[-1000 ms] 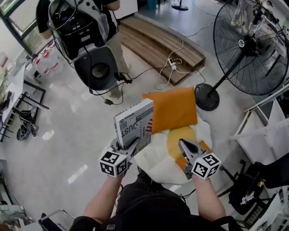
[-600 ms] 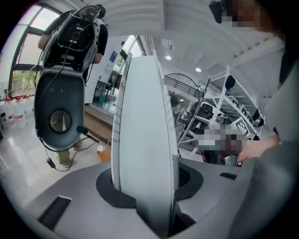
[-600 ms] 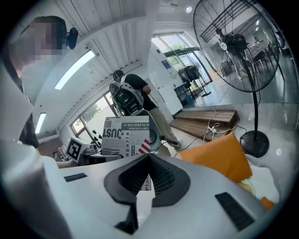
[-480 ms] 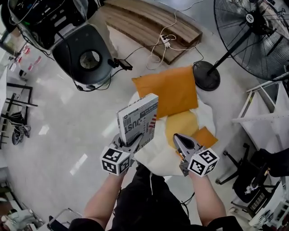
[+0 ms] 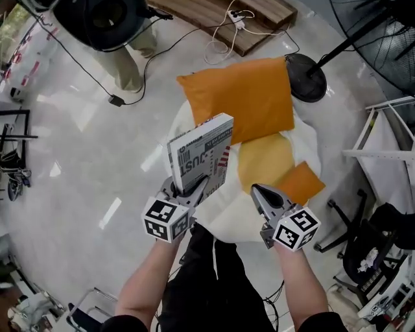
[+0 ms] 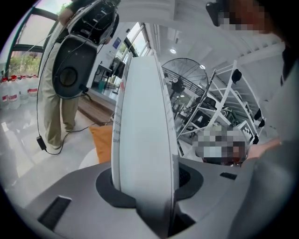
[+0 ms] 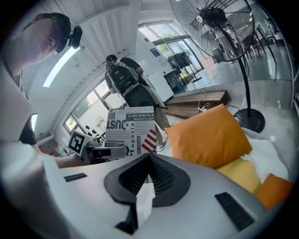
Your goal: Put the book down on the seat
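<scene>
My left gripper is shut on the lower edge of a white magazine-style book and holds it upright over the left part of the seat. In the left gripper view the book's spine rises between the jaws of that gripper. The seat is a round white cushion carrying a large orange pillow, a yellow pillow and a small orange one. My right gripper hovers shut and empty over the seat's near right part. From the right gripper the book's cover shows at the left.
A standing fan's round base sits just behind the seat. A wooden pallet with a power strip and cables lies further back. A person in khaki trousers stands at the back left. A white rack and a black chair are to the right.
Both grippers have come forward over the seat, which now lies nearer and lower in the view. The book stays upright in the left gripper. The right gripper stays shut.
</scene>
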Action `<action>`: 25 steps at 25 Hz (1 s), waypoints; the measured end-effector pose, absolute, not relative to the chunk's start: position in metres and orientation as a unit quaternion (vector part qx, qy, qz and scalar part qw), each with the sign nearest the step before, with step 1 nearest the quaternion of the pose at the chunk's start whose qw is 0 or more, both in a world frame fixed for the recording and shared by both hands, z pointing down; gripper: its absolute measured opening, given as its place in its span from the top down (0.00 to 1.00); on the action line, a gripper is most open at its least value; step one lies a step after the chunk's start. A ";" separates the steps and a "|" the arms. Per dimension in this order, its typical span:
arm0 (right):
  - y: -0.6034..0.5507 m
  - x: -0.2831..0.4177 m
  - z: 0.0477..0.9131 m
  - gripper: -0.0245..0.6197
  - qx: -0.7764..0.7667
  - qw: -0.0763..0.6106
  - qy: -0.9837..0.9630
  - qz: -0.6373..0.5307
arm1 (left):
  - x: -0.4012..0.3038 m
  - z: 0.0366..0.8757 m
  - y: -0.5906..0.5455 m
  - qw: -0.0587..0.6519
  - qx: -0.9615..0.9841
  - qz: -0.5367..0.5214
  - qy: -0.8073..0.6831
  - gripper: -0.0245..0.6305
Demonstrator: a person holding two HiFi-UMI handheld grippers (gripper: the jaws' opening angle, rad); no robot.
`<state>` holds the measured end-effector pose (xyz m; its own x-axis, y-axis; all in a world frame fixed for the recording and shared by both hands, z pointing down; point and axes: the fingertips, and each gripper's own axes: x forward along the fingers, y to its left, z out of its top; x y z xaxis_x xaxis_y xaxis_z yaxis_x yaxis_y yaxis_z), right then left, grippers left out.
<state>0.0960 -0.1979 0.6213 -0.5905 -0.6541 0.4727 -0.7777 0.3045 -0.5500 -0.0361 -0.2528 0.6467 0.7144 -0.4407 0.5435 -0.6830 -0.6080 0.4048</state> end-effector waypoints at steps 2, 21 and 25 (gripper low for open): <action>-0.202 0.099 0.641 0.94 0.447 0.079 -0.803 0.387 | -0.035 0.671 -0.254 0.319 0.869 0.199 -0.322 0.73; -0.191 0.108 0.796 0.94 0.451 0.096 -0.768 0.446 | -0.008 0.853 -0.263 0.351 0.858 0.240 -0.289 0.73; -0.186 0.109 0.802 0.94 0.446 0.097 -0.765 0.455 | 0.000 0.881 -0.262 0.363 0.852 0.245 -0.286 0.72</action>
